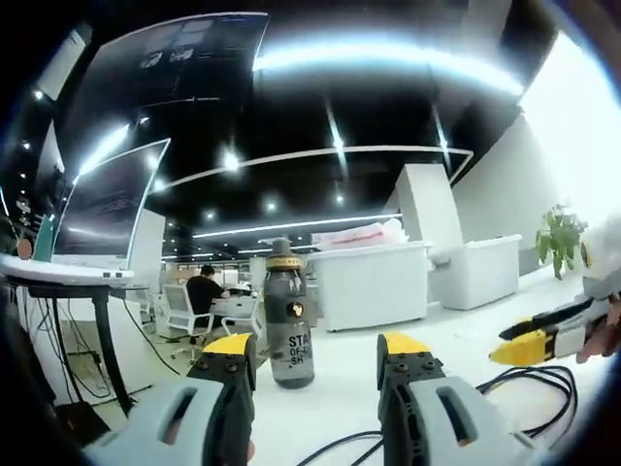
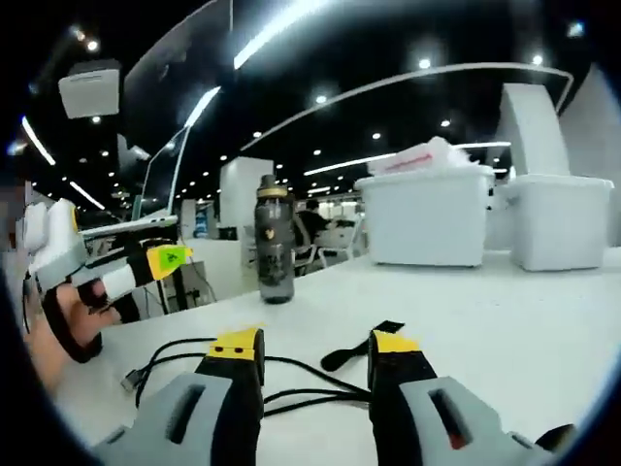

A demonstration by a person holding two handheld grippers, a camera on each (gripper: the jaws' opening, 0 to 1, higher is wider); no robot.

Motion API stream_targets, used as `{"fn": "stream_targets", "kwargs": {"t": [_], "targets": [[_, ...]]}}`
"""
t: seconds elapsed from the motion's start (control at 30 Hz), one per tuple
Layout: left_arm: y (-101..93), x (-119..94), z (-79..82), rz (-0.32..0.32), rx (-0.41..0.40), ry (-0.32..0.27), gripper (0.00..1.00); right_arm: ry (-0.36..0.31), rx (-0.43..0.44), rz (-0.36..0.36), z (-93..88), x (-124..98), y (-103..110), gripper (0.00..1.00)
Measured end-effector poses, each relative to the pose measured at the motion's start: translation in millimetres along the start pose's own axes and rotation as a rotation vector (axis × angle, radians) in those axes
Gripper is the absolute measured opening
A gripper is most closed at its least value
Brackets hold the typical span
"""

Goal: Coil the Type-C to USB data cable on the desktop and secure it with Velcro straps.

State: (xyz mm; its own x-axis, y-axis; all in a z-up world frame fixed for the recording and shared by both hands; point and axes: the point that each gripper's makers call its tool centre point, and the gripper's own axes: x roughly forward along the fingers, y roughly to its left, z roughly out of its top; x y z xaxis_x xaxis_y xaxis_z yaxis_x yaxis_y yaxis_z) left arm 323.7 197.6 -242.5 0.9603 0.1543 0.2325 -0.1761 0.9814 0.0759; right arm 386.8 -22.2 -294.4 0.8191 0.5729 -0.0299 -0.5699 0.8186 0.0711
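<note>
The black data cable (image 2: 291,383) is seen lying loose on the white worktop (image 2: 505,320) in the right gripper view, its loops running just ahead of and between the jaws of the right gripper (image 2: 315,351), which stand apart with nothing held. One plug end (image 2: 129,382) is seen at the far left of the cable, and a black Velcro strap (image 2: 361,347) lies flat just beyond the jaw tips. The left gripper (image 2: 175,258) is seen at the left of that view, held in a hand (image 2: 68,320) above the worktop edge.

In the left gripper view, the left gripper (image 1: 315,351) is held low and level, its jaws apart and empty; cable loops (image 1: 529,393) lie to their right, under the right gripper (image 1: 519,345). A dark water bottle (image 1: 287,316) stands upright beyond the jaws, with white bins (image 1: 374,282) behind it.
</note>
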Motion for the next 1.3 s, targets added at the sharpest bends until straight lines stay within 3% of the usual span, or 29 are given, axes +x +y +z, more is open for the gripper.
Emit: {"fn": "stream_targets", "kwargs": {"t": [0.17, 0.23, 0.37, 0.43, 0.5, 0.57, 0.7, 0.8, 1.0, 1.07, 1.13, 1.2, 1.3], "targets": [[-20.9, -0.5, -6.4, -0.067, -0.014, 0.021, 0.51, -0.03, 0.042, -0.174, 4.2, -51.4, -71.5, 0.43], [-28.6, -1.1, -9.3, -0.09, -0.012, 0.029, 0.51, -0.049, 0.012, -0.257, 4.9, -73.6, -102.9, 0.43], [-41.0, -0.5, -15.4, -0.123, 0.021, 0.046, 0.51, -0.089, -0.127, -0.394, 4.7, -107.8, -160.1, 0.46], [-44.1, 0.0, -18.1, -0.135, 0.021, 0.053, 0.51, -0.088, -0.155, -0.435, -0.9, -113.3, -173.7, 0.45], [-45.2, 0.7, -20.3, -0.14, 0.023, 0.06, 0.51, -0.064, -0.119, -0.425, -3.6, -109.5, -174.1, 0.45], [-44.9, 1.3, -21.4, -0.141, 0.028, 0.062, 0.51, -0.098, -0.104, -0.383, 2.1, -102.3, -163.3, 0.45], [-42.0, 2.3, -22.1, -0.135, 0.033, 0.063, 0.51, -0.1, -0.165, -0.333, 3.4, -95.3, -142.4, 0.45], [-40.4, 3.6, -22.2, -0.135, 0.02, 0.064, 0.52, -0.095, -0.142, -0.303, 1.4, -91.2, -133.6, 0.45], [-43.3, -0.7, -4.0, -0.167, -0.02, -0.001, 0.54, -0.135, -0.224, -0.016, 20.3, -71.0, -58.9, 0.44], [-40.7, -0.8, -1.4, -0.162, -0.014, -0.009, 0.53, -0.091, -0.199, 0.158, 19.0, -62.5, -20.8, 0.36], [-33.0, 0.4, -0.3, -0.154, -0.042, -0.009, 0.53, -0.057, -0.128, 0.271, 18.6, -58.6, 4.9, 0.31], [-21.7, 1.6, -0.6, -0.129, -0.076, -0.006, 0.53, 0.007, -0.053, 0.35, 16.8, -50.2, 25.9, 0.31], [-4.4, 1.9, -0.4, -0.074, -0.074, -0.004, 0.53, 0.082, -0.059, 0.426, 11.4, -37.9, 46.7, 0.32]]}}
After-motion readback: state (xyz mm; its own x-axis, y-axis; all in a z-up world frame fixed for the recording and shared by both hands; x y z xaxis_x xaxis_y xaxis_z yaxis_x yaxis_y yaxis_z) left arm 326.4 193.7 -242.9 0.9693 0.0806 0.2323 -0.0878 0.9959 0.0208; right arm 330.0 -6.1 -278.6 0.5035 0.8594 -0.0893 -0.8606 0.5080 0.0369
